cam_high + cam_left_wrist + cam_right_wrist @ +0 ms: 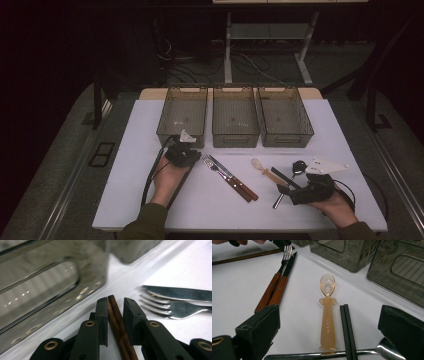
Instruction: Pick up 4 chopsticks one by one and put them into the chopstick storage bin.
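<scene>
1. Looking down from the high view, a white table (150, 200) carries three smoky plastic bins (234, 117) in a row at its far side. The left gripper (183, 152) sits just near of the leftmost bin, and a thin brown stick (181, 184) runs from it back toward the table's near edge, beside the left hand (167, 181). A fork (218, 172) and a knife (231, 176) with wooden handles lie side by side at mid-table. To their right lie a pale orange spoon (266, 173), black chopsticks (286, 178) and a metal spoon (280, 196), with the right gripper (295, 192) at their near end.

2. The left gripper view has its jaws nearly together with the brown wooden chopsticks (117, 322) between them; the left pad lies against the wood, while a thin gap shows on the right. The bin wall (50, 290) stands at the left, and the fork tines (162, 307) and knife blade (180, 292) lie at the right.

3. The right gripper view has its jaws spread wide and holding nothing. Between them lie the orange spoon (327, 315), touching the black chopsticks (348, 332) on its right, both crossing over the metal spoon (352, 354). The fork (277, 277) and knife (284, 277) lie far left.
</scene>
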Tool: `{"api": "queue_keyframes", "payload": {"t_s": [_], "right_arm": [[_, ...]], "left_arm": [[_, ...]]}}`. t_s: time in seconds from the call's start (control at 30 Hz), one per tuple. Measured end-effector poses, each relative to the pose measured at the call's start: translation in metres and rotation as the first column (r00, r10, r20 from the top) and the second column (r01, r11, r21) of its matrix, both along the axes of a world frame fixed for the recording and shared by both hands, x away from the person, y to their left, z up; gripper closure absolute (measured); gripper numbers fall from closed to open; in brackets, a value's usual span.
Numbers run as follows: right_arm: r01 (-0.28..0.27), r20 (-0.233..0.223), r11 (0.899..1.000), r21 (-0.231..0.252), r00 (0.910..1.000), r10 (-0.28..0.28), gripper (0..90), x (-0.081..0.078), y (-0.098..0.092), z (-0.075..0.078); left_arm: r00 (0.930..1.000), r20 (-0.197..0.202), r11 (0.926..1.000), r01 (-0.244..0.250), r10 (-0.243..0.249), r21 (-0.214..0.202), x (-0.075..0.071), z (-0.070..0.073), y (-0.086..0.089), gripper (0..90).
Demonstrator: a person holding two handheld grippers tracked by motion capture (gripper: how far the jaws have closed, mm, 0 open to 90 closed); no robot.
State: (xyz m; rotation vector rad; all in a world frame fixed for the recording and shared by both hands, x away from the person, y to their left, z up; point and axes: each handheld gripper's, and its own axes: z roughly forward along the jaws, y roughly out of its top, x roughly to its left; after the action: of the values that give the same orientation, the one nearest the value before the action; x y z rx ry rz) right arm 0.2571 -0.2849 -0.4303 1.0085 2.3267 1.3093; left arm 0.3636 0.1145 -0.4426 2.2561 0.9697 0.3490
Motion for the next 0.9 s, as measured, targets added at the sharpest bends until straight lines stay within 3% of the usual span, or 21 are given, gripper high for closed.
{"api": "queue_keyframes", "payload": {"t_s": [0.3, 0.4, 0.53, 0.9], "right_arm": [[0.0, -0.001, 1.0, 0.001, 1.0, 0.0, 4.2, 0.0, 0.0, 0.0], [-0.001, 0.0, 1.0, 0.001, 1.0, 0.001, 4.2, 0.0, 0.0, 0.0], [0.0, 0.001, 1.0, 0.004, 1.0, 0.0, 4.2, 0.0, -0.001, 0.0], [0.001, 0.003, 1.0, 0.001, 1.0, -0.001, 4.2, -0.001, 0.0, 0.0]], "left_arm": [[0.9999, -0.001, 0.9999, 0.013, -0.013, -0.011, 0.001, 0.0, 0.0, 74.1], [0.9997, 0.002, 0.9997, 0.023, -0.023, 0.005, 0.0, 0.001, 0.002, 72.8], [0.9999, -0.004, 0.9995, 0.009, -0.01, -0.03, -0.004, 0.008, 0.01, 68.1], [0.9996, -0.012, 0.9973, 0.024, -0.025, -0.069, -0.055, 0.018, 0.038, 65.3]]}}
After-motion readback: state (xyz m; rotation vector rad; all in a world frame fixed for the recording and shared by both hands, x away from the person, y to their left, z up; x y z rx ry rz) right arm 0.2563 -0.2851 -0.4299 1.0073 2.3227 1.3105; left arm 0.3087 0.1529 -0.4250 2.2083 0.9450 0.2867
